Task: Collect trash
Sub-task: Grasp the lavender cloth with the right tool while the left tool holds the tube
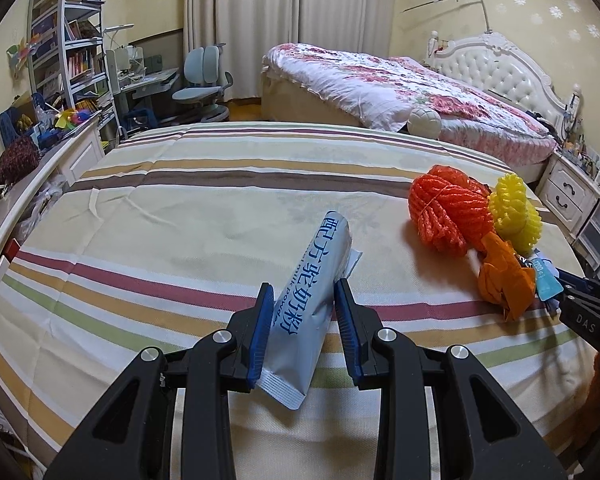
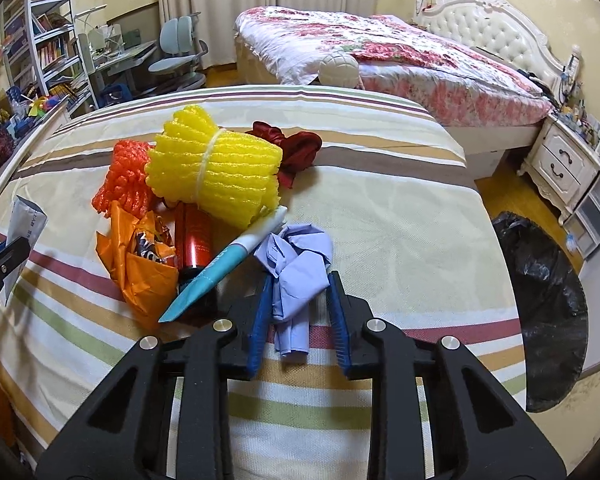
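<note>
On the striped bed (image 2: 400,220) our right gripper (image 2: 300,300) has its jaws pinching a crumpled lilac wad (image 2: 296,268), tilted down at the trash pile: teal tube (image 2: 228,264), red bottle (image 2: 194,240), orange wrapper (image 2: 140,264), yellow foam netting (image 2: 216,168), orange foam netting (image 2: 124,180). Our left gripper (image 1: 304,308), also angled down, has its jaws clamped on a grey-blue milk powder sachet (image 1: 312,292). We've got plenty of bare bedcover further left. A black trash bag (image 2: 548,300) sits on the floor past the bed's right edge; can't tell what's in it.
</note>
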Motion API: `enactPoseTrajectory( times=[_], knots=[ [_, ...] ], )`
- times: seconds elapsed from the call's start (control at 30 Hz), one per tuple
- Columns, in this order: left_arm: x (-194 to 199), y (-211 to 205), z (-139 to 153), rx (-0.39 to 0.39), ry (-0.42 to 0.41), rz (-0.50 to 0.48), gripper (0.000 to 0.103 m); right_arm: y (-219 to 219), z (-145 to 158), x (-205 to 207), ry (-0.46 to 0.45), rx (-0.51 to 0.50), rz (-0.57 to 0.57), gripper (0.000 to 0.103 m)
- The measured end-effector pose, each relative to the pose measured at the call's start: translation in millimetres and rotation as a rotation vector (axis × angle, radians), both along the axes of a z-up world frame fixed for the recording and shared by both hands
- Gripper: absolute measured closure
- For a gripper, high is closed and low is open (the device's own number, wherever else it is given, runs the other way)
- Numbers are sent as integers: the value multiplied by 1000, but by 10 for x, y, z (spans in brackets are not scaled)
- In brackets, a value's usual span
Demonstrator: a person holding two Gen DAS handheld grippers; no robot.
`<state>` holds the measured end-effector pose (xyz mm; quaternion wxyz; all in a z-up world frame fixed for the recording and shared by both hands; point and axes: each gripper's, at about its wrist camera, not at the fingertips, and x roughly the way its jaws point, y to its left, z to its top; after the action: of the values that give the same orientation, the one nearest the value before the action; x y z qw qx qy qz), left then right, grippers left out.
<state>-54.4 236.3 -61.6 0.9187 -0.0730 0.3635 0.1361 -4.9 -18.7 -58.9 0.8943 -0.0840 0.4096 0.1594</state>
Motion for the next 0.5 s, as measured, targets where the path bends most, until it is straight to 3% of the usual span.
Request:
enactPoseTrajectory(
  times=[0.5],
  knots=[
    [-55,-307,154,-18,-56,-63,72,-386,182,-146,-68,35,-62,76]
  ],
)
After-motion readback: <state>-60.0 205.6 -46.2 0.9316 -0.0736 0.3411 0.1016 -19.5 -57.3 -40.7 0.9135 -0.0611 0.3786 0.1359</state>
